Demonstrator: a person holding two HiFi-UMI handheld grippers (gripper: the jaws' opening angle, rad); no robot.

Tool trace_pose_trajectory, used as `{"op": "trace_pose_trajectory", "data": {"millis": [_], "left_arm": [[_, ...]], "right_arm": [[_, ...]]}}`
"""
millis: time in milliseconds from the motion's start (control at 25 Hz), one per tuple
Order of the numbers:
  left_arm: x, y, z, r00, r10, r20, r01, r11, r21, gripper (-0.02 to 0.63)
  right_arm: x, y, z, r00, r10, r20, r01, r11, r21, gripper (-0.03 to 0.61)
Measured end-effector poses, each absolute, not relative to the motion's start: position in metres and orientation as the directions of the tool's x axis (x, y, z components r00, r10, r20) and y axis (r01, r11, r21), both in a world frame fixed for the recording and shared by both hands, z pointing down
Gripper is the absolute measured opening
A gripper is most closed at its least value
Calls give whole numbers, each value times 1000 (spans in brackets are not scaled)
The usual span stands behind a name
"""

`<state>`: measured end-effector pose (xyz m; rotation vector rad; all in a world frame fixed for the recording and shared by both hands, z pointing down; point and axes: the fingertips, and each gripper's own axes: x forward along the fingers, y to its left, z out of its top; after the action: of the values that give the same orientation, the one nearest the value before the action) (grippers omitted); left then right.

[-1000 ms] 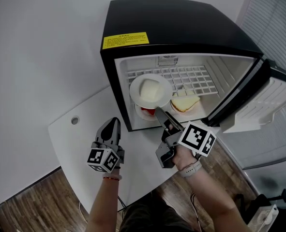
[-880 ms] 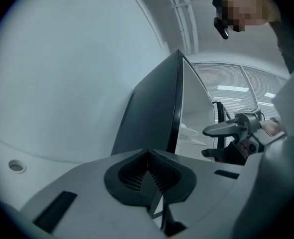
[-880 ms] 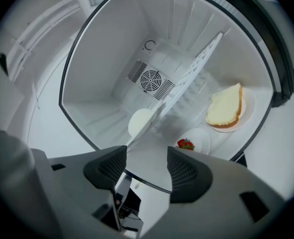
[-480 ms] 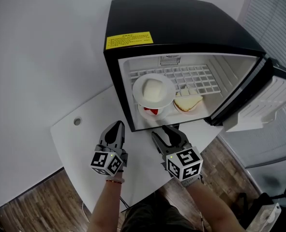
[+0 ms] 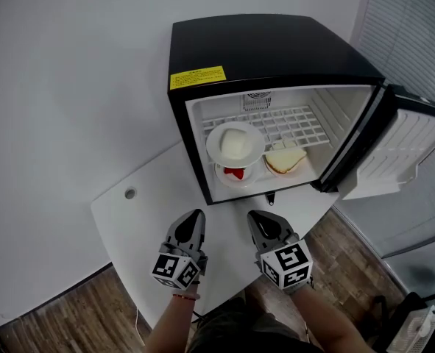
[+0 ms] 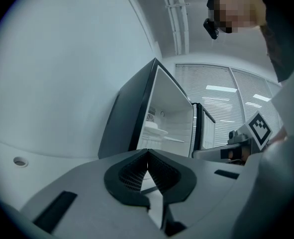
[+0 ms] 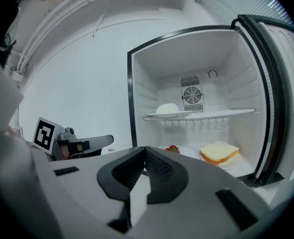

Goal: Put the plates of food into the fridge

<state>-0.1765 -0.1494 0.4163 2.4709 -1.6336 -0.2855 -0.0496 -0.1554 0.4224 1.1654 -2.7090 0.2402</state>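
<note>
Three plates of food sit inside the open fridge (image 5: pixel 276 50).

Head view: the plate with the white mound (image 5: pixel 235 142) rests on the left of the wire shelf (image 5: pixel 294 123). The plate with red fruit (image 5: pixel 234 175) lies below it on the fridge floor. The plate with the sandwich (image 5: pixel 285 160) lies just to the right of that one. The right part of the shelf is bare. The door (image 5: pixel 397 149) is swung wide to the right, so the mouth is unobstructed. A yellow label (image 5: pixel 196 77) marks the top front edge. The fridge stands on the far part of a white table (image 5: pixel 151 219), which has a round hole (image 5: pixel 130 193) at its left. The near table edge gives onto wooden floor (image 5: pixel 62 322). The left gripper (image 5: pixel 197 213) and right gripper (image 5: pixel 254 215) hang side by side over the near tabletop, apart from each other. Bare table lies between them and the fridge opening.

Left gripper view: the jaws are together, tips meeting, with nothing between them. The fridge is seen ahead from its left side. The right gripper shows at the right edge, with window blinds (image 6: pixel 226 93) beyond.

Right gripper view: the jaws have just been closing and now meet, with nothing between them. The open fridge lies straight ahead with all three plates visible. A fan grille (image 7: pixel 191 96) sits on the back wall and the door edge bounds the right. The left gripper shows at the left.
</note>
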Motion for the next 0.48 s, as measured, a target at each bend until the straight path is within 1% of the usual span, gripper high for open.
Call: {"op": "trace_pose_trajectory", "data": {"millis": [200,480], "left_arm": [[-150,-121,402,427,-901,-82,-873,-434,221,8],[-129,-86,385,429,-896,-113,-873,-443,205,8]], "right_arm": [[-27,-129,413,-652,-729,209,-752,656,-59,6],[17,-101,402,-588,-791,166,-807,586,-69,6]]}}
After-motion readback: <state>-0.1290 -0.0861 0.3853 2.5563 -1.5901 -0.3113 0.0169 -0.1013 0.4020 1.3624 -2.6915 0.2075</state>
